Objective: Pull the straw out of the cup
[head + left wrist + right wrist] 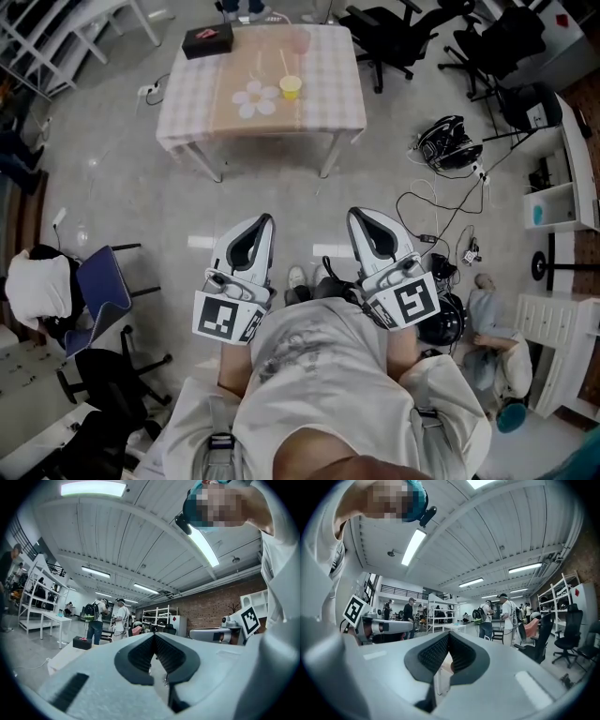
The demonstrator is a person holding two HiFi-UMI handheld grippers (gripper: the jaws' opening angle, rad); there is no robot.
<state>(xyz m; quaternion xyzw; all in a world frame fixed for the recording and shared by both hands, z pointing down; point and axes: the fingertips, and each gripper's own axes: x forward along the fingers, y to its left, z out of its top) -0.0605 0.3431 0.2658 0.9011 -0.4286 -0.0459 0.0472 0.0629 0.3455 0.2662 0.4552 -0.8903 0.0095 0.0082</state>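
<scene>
Both claws are held close to the person's chest, well short of the table [333,112], with a stretch of floor between. The left gripper [269,217] [153,635] and right gripper [354,212] [448,634] each have their jaws together on nothing. On the table stands a yellow cup [291,87] with what looks like the straw [281,64] rising from it. A flower-shaped mat [256,97] lies just beside the cup, and a black box [207,40] sits at the table's far left corner. Tangled cables [450,142] lie on the floor right of the table.
</scene>
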